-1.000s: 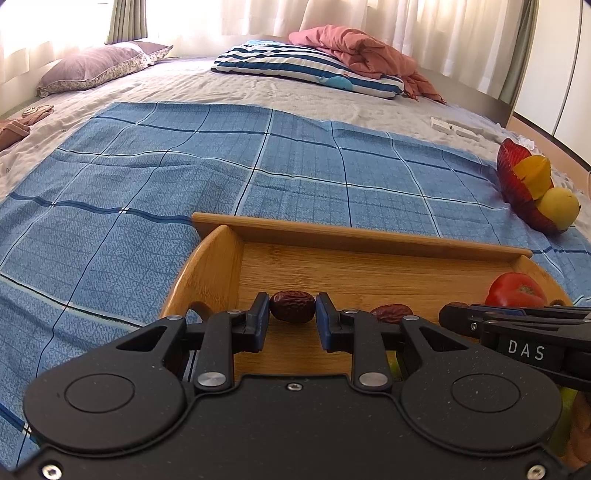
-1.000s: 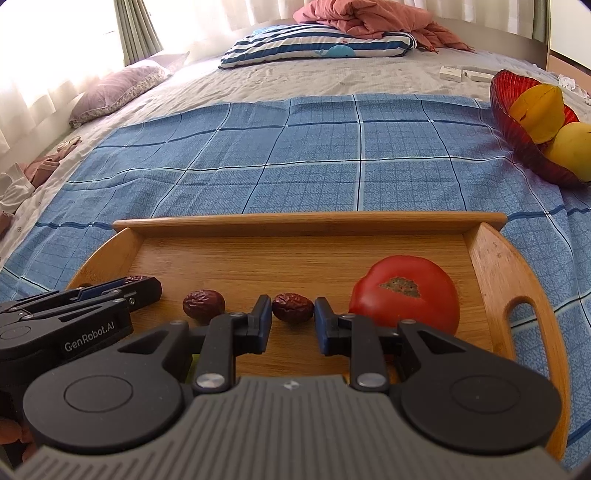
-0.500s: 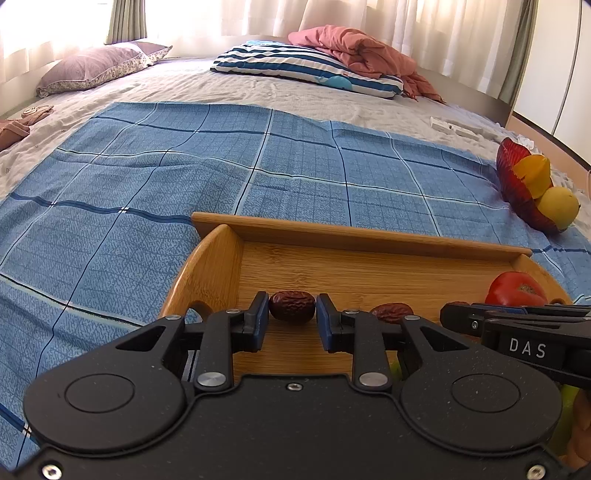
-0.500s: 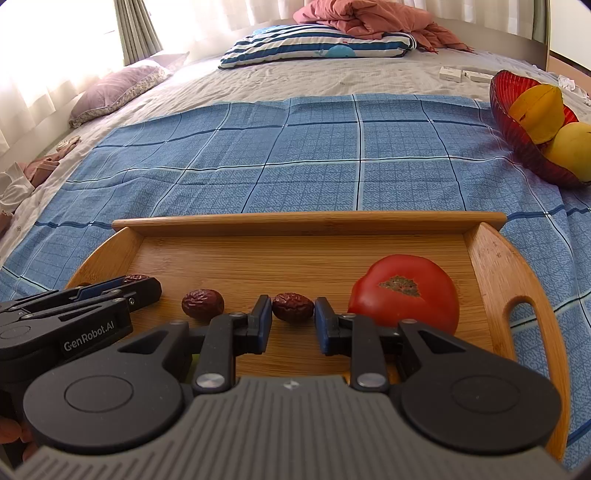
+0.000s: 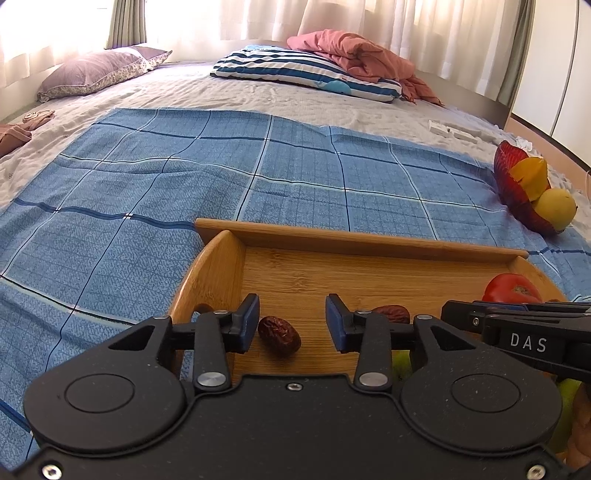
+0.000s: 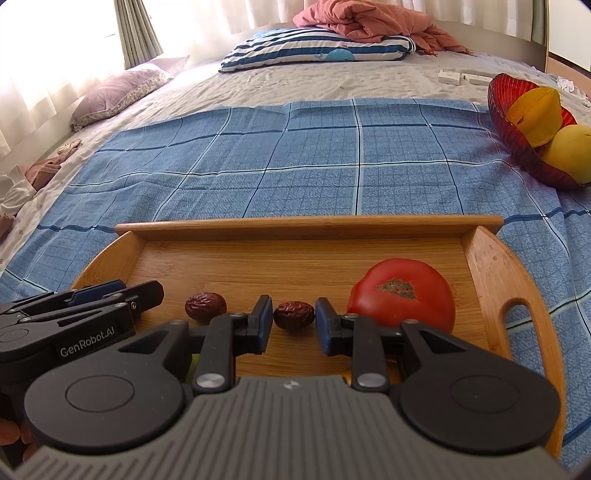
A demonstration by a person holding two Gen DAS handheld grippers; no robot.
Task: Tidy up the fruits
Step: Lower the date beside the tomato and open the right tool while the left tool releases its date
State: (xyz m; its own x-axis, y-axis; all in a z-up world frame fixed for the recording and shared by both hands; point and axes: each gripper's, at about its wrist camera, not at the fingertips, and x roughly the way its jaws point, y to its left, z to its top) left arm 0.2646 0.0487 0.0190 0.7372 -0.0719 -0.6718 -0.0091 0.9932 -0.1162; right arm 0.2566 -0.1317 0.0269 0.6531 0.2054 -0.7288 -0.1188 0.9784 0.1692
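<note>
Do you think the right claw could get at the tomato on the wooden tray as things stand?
Probably yes. The tomato sits on the wooden tray just right of the right claw, whose open jaws have just been opening around a dried date; nothing lies between them.

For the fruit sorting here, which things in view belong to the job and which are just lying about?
Belongs to the job:
wooden tray
two dried dates
tomato
red bowl holding yellow fruit

Lying about:
striped pillow
purple pillow
pink blanket
white boxes
</note>
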